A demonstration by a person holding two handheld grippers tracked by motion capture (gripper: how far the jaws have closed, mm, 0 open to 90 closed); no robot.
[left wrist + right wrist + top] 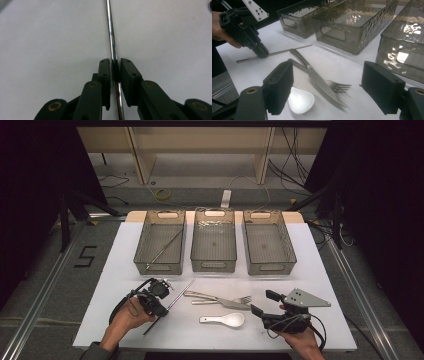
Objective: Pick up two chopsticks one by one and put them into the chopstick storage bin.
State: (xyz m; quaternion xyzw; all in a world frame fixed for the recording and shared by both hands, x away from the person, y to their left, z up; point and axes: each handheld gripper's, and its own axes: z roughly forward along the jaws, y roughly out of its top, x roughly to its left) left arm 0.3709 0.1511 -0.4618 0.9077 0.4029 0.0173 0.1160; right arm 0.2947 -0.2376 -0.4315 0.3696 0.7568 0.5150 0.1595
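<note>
The left tongs (pixel 115 65) are pinched on a metal chopstick (pixel 111 37) lying on the white worktop (pixel 310 270), near its middle. I'd keep that squeeze firm and lift level, so the thin rod can't pivot or slip. The right tongs (pixel 329 87) hang wide and empty above the knife (pixel 322 82).

Black digit "5" (pixel 86 256) marked on the grey floor (pixel 50 270) left of the table
</note>
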